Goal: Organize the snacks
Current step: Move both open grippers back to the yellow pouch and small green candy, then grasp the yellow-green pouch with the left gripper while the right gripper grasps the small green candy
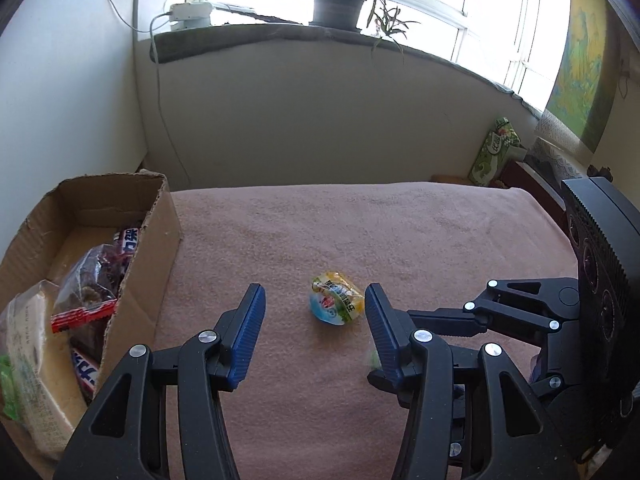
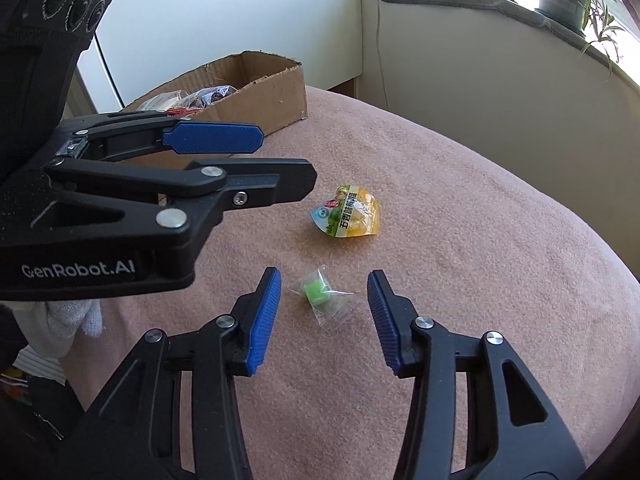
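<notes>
A small yellow and blue snack packet (image 1: 336, 304) (image 2: 348, 212) lies on the pink blanket. My left gripper (image 1: 314, 292) is open and low over it; the packet sits between the fingers near the right-hand pad, with a gap on both sides. In the right wrist view a green candy in a clear wrapper (image 2: 320, 292) lies between the blue pads of my right gripper (image 2: 323, 276), which is open and not touching it. The left gripper (image 2: 286, 160) reaches in from the left, above the packet. A cardboard box (image 1: 132, 280) (image 2: 272, 96) with several snacks stands at the left.
The pink blanket (image 1: 360, 232) covers a rounded surface that ends at a wall below a windowsill with a potted plant (image 1: 340, 4). A green packet (image 1: 496, 152) leans at the back right. The right gripper's black linkage (image 1: 516, 312) sits close beside my left fingers.
</notes>
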